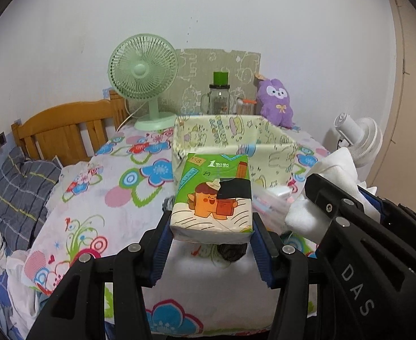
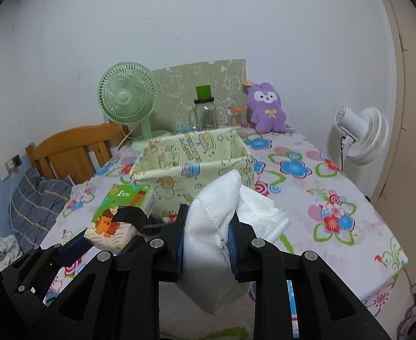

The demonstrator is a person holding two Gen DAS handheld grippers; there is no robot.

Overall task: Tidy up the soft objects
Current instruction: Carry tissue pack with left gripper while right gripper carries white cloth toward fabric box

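My left gripper (image 1: 212, 223) is shut on a green and cream tissue pack (image 1: 212, 192) with a cartoon print, held above the table just in front of the pale yellow fabric box (image 1: 278, 144). My right gripper (image 2: 208, 235) is shut on a folded white cloth (image 2: 216, 215), also raised in front of the fabric box (image 2: 151, 170). The tissue pack (image 2: 117, 218) and the left gripper show at the left of the right wrist view. The white cloth (image 1: 321, 192) shows at the right of the left wrist view. The box's inside looks empty.
A green desk fan (image 1: 144, 76), a glass jar with a green lid (image 1: 219, 96) and a purple plush rabbit (image 1: 277, 102) stand behind the box. A white fan (image 2: 364, 136) is right of the flowered table (image 2: 335, 192). A wooden bed frame (image 1: 63, 133) and pillow lie left.
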